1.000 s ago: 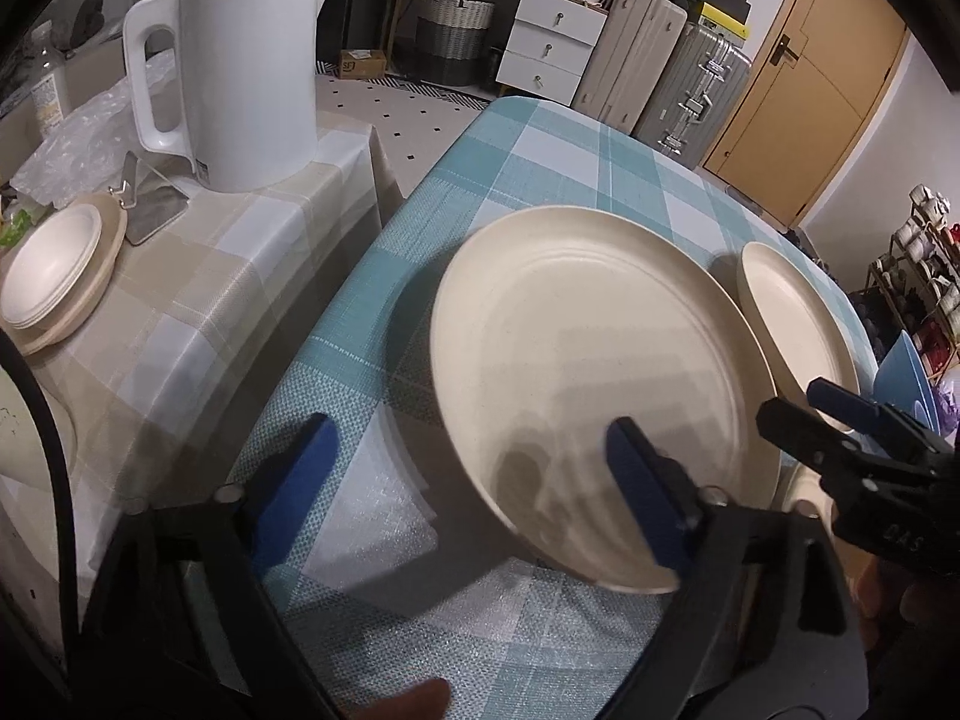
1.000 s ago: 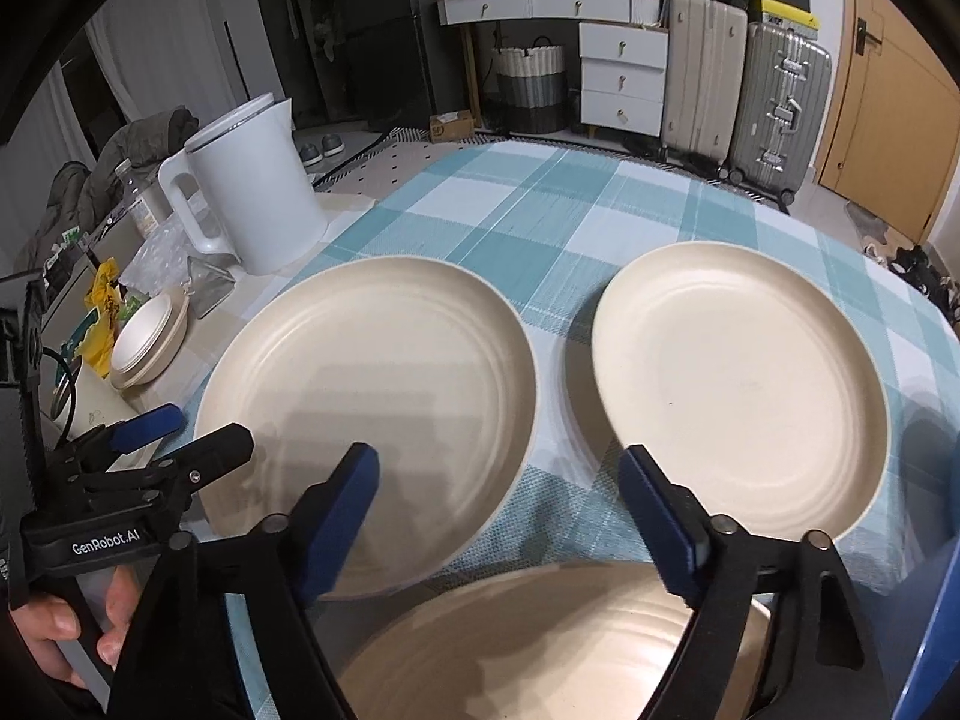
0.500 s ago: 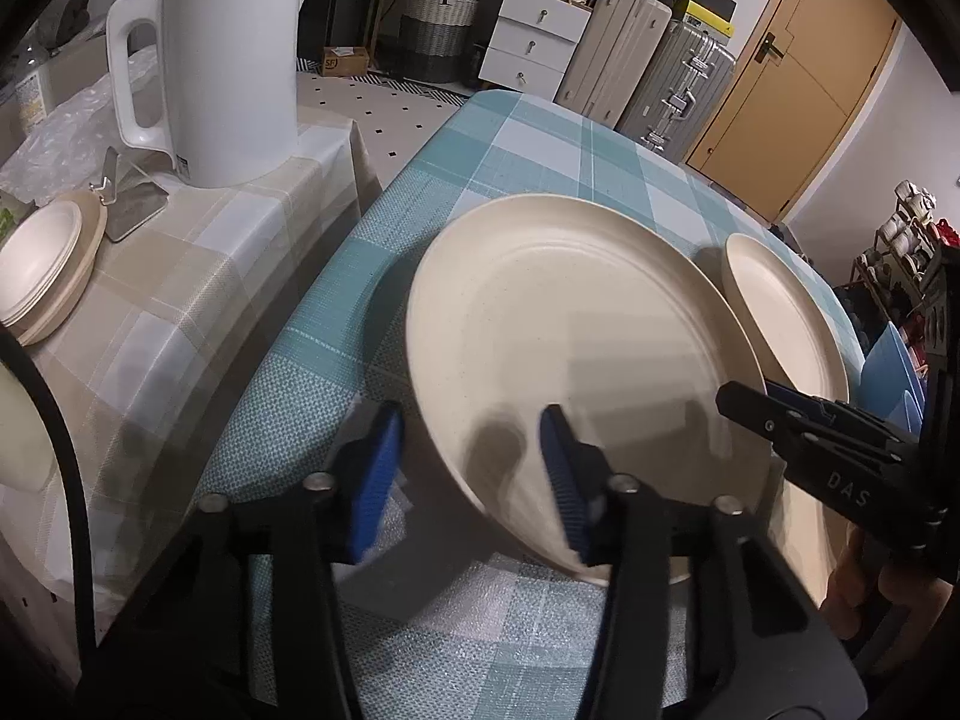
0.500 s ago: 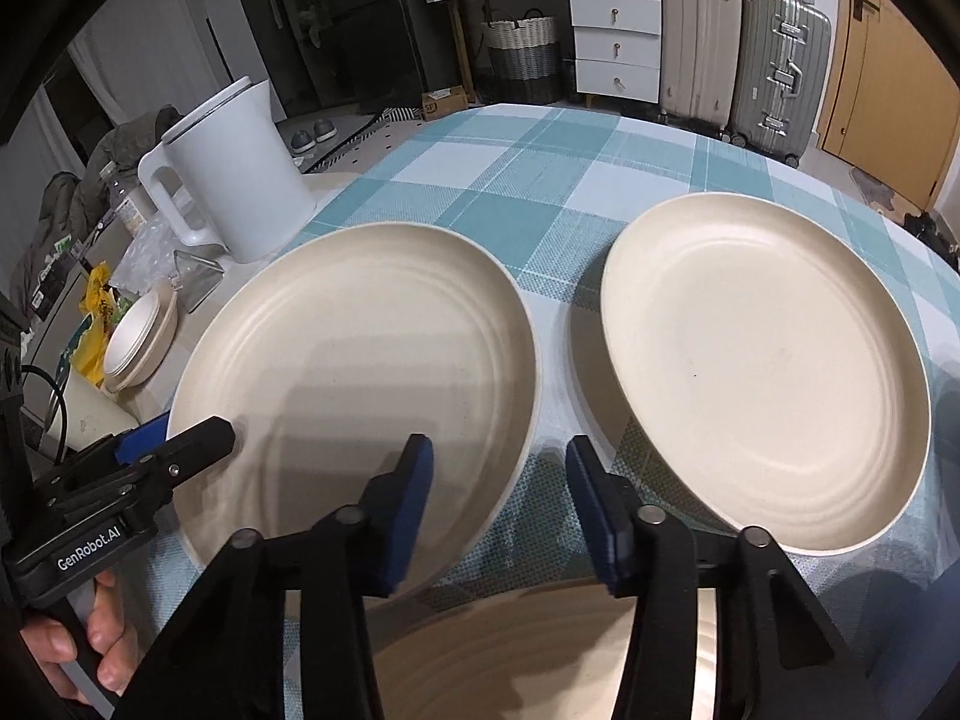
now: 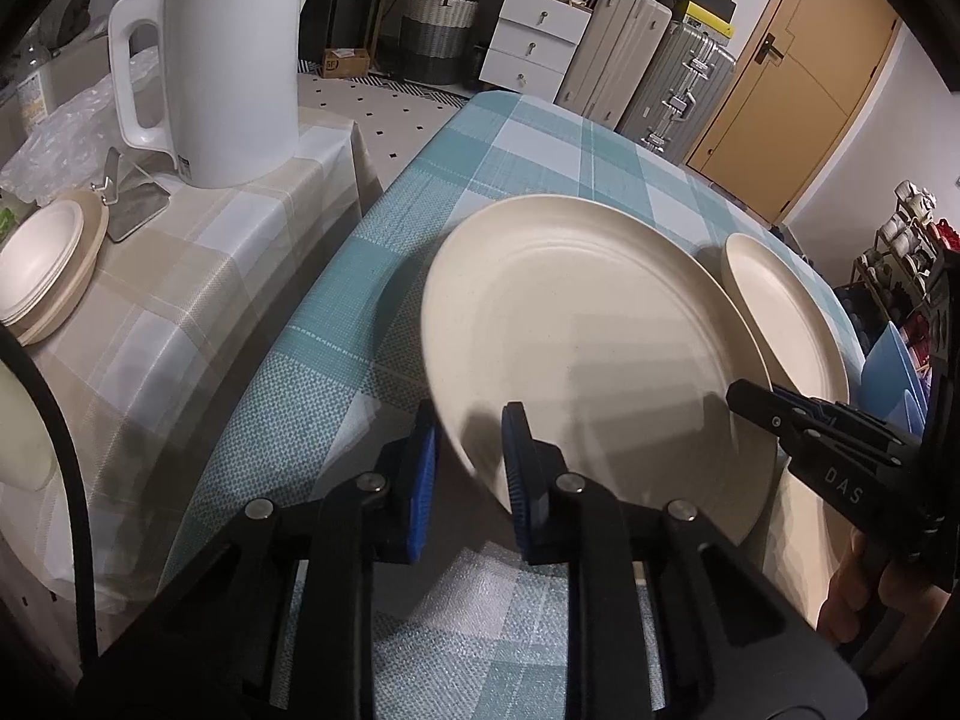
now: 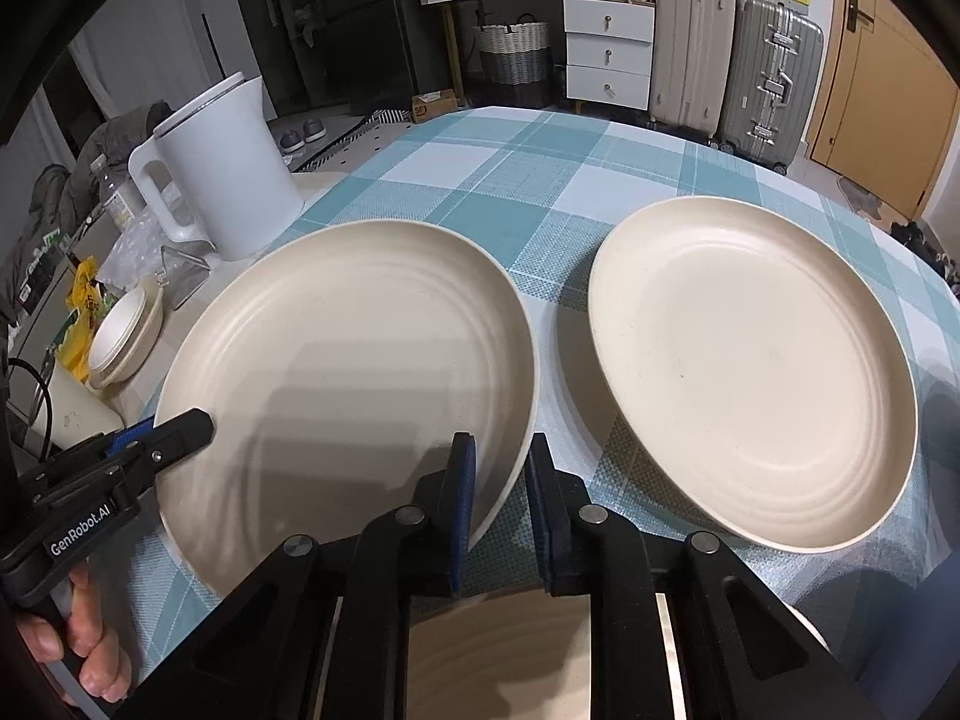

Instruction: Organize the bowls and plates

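A large cream plate (image 5: 588,348) (image 6: 348,372) lies on the teal checked tablecloth (image 6: 540,180). My left gripper (image 5: 471,468) is closing tight on its near left rim, the blue pads on either side of the edge. On the near right rim of the same plate my right gripper (image 6: 501,483) is closing tight as well. Each gripper also shows in the other's view: the right gripper (image 5: 774,408) and the left gripper (image 6: 180,426). A second cream plate (image 6: 750,372) (image 5: 780,312) lies to the right. Under my right gripper a third plate (image 6: 498,660) is partly hidden.
A white kettle (image 5: 228,72) and a stack of small cream dishes (image 5: 42,264) stand on a beige checked side table (image 5: 210,276) to the left. A blue object (image 5: 888,372) sits at the table's right edge. Suitcases (image 6: 732,42) and drawers line the far wall.
Both grippers went from wide open to closed on the left plate's near rim. Both views have drawn slightly closer to the plate.
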`<state>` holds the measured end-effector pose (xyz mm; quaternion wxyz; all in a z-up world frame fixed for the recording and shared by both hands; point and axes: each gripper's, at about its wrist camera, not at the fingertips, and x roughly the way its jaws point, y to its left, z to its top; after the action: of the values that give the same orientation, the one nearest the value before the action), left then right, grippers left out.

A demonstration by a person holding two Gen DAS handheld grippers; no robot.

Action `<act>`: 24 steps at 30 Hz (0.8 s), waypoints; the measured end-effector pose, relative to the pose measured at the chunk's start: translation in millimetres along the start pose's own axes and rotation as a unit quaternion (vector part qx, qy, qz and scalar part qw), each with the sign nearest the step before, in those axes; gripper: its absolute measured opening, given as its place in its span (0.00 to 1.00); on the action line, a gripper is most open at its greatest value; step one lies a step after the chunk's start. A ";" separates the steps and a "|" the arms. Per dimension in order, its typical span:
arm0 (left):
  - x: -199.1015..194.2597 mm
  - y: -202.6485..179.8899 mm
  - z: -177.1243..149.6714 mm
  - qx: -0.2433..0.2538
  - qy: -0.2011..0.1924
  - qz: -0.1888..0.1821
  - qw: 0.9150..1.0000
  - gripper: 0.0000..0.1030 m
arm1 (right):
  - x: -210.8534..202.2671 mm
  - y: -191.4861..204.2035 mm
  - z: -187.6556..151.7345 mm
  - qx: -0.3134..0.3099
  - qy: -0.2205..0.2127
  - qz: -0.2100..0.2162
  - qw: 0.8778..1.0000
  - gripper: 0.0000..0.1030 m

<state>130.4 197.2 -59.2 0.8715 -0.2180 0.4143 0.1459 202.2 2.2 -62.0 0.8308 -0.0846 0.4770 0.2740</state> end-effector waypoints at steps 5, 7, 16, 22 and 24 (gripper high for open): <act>-8.0 -0.7 1.3 0.001 -0.011 -0.001 1.000 0.17 | -6.1 1.7 -0.5 -0.001 -0.009 0.001 1.000 0.17; -12.5 -0.7 1.7 0.003 -0.015 -0.003 1.000 0.17 | -9.2 1.1 -1.3 0.001 -0.012 0.002 1.000 0.17; -36.7 -8.8 2.2 0.015 -0.034 -0.013 0.999 0.17 | -34.6 -0.6 -4.6 0.006 -0.032 0.000 0.999 0.17; -51.9 -21.2 -1.1 0.028 -0.043 -0.023 0.998 0.17 | -55.2 -4.0 -10.0 0.012 -0.045 -0.005 0.999 0.17; -56.5 -25.8 -2.6 0.034 -0.046 -0.025 0.998 0.17 | -61.6 -6.6 -12.7 0.017 -0.048 -0.007 0.999 0.17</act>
<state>105.2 169.5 -9.5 0.8997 -0.1917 0.3733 0.1200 171.9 -31.5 -17.9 0.8559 -0.0607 0.4405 0.2641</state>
